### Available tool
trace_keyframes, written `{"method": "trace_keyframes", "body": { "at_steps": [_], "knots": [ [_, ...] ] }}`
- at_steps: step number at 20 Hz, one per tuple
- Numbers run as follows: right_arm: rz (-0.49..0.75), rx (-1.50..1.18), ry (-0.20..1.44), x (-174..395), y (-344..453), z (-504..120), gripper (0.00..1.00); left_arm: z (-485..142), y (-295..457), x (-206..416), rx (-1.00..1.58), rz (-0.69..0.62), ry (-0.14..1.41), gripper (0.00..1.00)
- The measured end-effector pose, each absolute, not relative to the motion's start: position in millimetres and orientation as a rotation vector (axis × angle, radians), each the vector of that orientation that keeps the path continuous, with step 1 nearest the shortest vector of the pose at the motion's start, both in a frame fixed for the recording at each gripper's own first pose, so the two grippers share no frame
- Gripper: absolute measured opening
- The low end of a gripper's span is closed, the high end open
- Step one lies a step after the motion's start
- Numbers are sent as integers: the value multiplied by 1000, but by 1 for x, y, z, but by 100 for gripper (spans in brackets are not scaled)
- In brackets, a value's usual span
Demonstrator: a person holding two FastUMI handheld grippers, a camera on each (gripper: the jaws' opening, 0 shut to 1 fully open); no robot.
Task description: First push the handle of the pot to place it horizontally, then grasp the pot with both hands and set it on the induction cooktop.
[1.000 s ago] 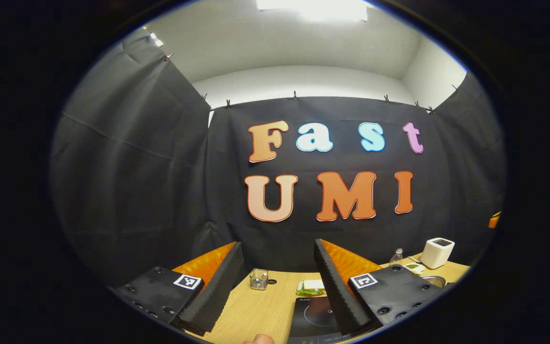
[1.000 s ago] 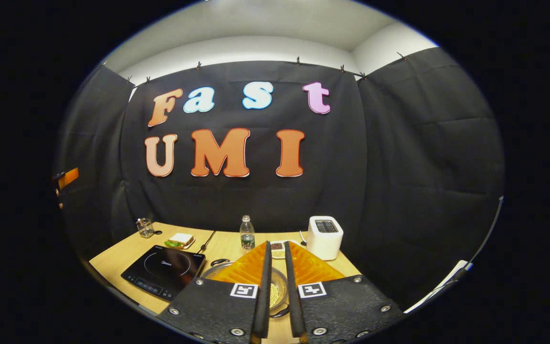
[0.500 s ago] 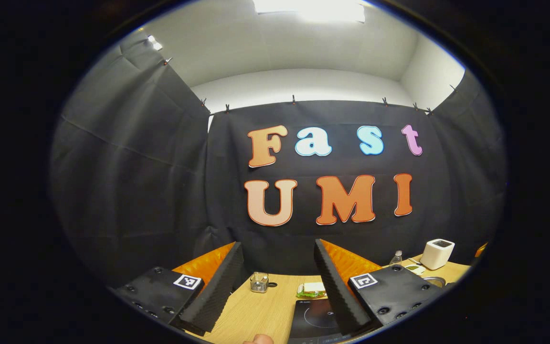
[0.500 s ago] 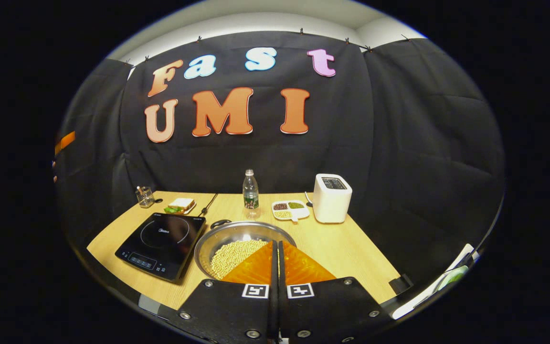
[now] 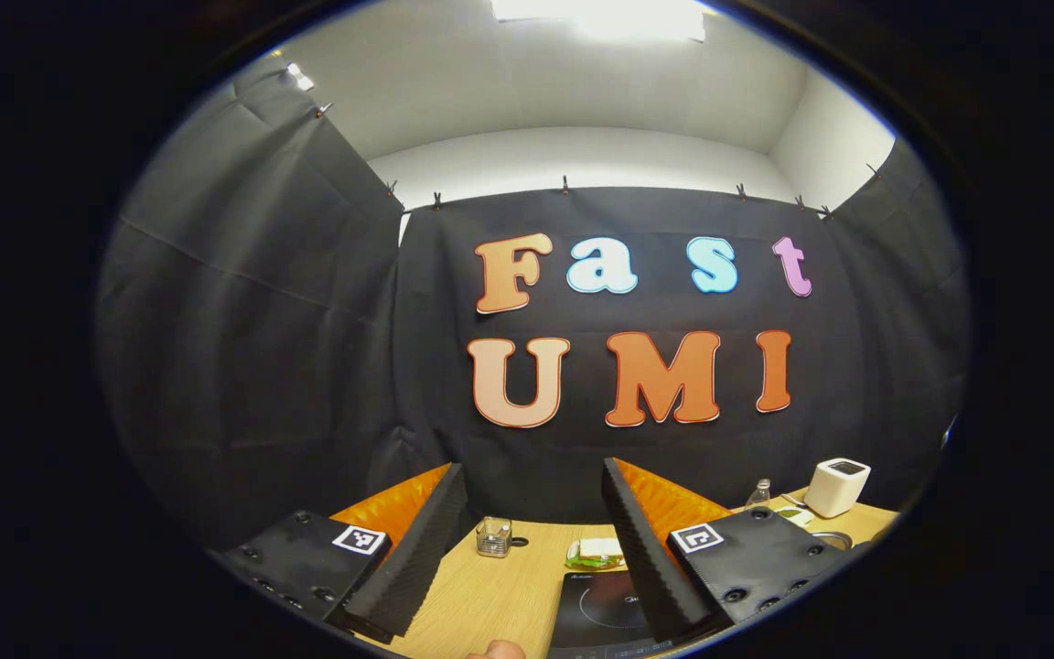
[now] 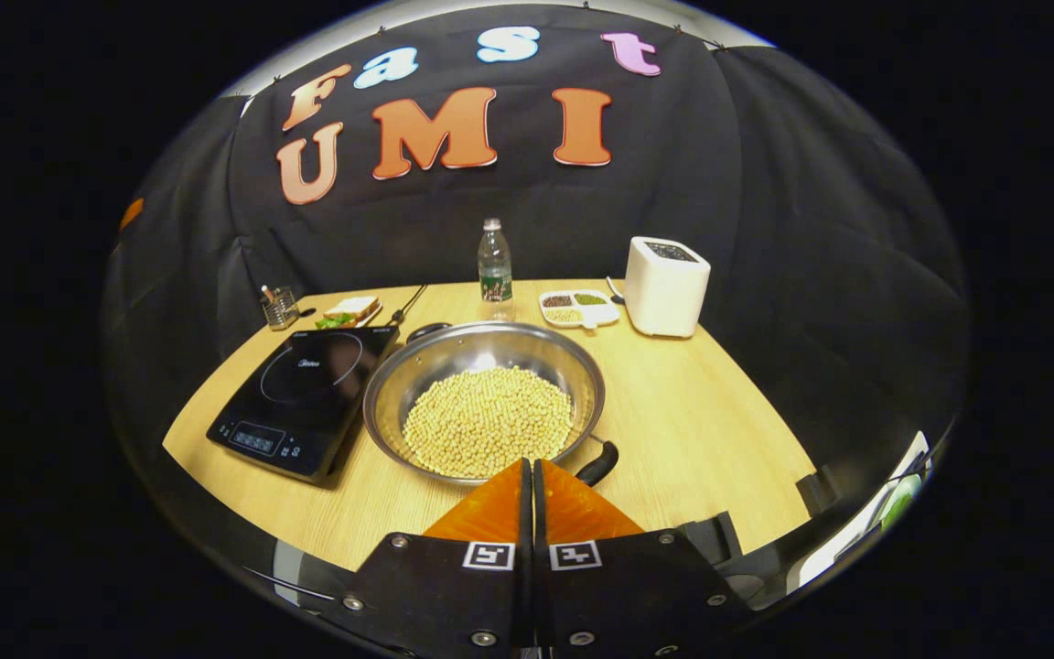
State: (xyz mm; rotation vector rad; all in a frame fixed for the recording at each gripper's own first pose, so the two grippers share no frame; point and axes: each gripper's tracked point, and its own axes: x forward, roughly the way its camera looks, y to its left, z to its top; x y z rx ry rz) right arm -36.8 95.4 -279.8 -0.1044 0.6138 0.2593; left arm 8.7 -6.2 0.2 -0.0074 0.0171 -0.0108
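Right gripper view: my right gripper (image 6: 528, 469), fingers together on nothing, nears the pot (image 6: 483, 399) handle (image 6: 598, 463). A hard shove could spill beans (image 6: 489, 421). My left gripper (image 5: 534, 499) hangs apart.

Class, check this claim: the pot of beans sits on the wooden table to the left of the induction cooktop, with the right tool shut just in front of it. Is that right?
Not quite. In the right gripper view, the pot of beans sits to the right of the induction cooktop, not the left. It is on the wooden table, with the right tool shut just in front of it.
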Motion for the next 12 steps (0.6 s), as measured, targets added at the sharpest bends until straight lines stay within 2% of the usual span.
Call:
{"method": "trace_keyframes", "body": {
  "at_steps": [12],
  "knots": [
    [264,-65,821,-35,106,-358,0,-6,2,12,8,21,32,98]
  ]
}}
